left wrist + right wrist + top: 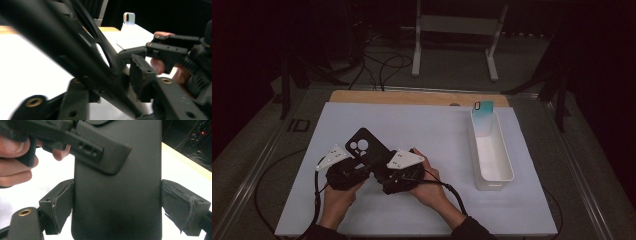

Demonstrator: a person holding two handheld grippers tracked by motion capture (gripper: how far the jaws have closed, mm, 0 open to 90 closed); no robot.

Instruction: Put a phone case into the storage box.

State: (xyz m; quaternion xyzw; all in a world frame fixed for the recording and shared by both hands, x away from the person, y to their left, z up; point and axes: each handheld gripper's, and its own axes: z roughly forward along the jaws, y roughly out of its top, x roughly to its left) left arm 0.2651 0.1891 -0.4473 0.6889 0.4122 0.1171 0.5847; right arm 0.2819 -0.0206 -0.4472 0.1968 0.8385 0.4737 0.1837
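Thing: black phone case (364,145), held over the white tabletop (422,130) at approx 7 o'clock of the sheet, between both tongs.
Long axis: in the high view runs approx 11 to 5 o'clock; camera-cutout end points to 11, far-left, plain end sits at the tongs.
Right gripper view: case (117,182) stands upright, long axis 12–6, back face to the cam.
Left tongs (354,167): closed on the case; one jaw lies across its face near the top in the right gripper view. Narrow.
Right tongs (384,172): pads (60,202) hard against both long edges of the case, mid width, holding it.
Left gripper view: case (75,50) crosses as a blurred black diagonal, edge-on.
Hands: left hand (339,197) and right hand (432,185) side by side at 6 o'clock.
Rest: white bin (492,172) at 3 o'clock, well apart; teal phone case (483,117) upright in its far end.
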